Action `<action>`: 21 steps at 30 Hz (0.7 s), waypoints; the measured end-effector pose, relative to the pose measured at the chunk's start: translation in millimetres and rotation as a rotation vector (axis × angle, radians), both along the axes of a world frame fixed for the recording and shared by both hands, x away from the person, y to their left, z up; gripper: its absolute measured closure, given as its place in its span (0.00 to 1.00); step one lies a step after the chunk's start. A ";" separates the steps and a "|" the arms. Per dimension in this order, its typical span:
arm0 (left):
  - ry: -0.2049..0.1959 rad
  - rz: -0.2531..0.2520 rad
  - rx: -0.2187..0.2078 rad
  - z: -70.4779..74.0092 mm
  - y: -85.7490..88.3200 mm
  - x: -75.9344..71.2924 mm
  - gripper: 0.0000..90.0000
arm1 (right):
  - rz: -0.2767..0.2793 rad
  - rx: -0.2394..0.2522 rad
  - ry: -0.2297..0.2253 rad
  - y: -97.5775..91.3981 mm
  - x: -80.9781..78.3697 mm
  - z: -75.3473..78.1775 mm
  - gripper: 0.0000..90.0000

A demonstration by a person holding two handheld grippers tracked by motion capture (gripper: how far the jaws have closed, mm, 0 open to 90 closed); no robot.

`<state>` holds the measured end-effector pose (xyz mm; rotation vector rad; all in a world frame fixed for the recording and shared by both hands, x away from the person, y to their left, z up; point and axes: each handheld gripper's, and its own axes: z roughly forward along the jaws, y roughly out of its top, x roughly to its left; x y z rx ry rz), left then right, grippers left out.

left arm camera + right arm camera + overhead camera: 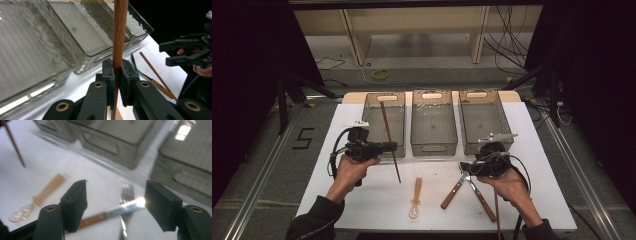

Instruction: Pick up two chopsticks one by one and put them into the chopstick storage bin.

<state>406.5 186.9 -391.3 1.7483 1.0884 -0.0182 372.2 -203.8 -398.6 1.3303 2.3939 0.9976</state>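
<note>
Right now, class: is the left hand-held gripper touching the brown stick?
Touching. The left gripper view shows the left hand-held gripper clamped on the brown stick.

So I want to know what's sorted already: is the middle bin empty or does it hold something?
Empty, as far as the high view shows: the middle bin shows bare floor, nothing lying inside.

A clear spoon with a tan handle [415,197] lies at six o'clock on the white desk [542,165]. Three grey bins [433,122] line twelve o'clock. Yellow tape roll [380,74] on the floor beyond.
</note>
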 end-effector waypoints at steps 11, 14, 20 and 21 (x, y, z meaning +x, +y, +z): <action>0.010 0.032 0.048 26.0 19.8 22.4 0.93 | -0.044 0.020 0.006 -24.3 -13.1 -20.0 0.37; 0.009 0.048 0.063 35.5 25.1 30.9 0.93 | -0.047 0.025 0.008 -28.9 -14.9 -21.6 0.35; 0.017 0.098 0.081 47.8 38.0 51.4 0.93 | -0.056 0.026 0.015 -34.6 -18.2 -26.5 0.34; 0.022 0.104 0.083 49.6 39.8 54.4 0.93 | -0.057 0.025 0.024 -35.1 -18.9 -27.3 0.33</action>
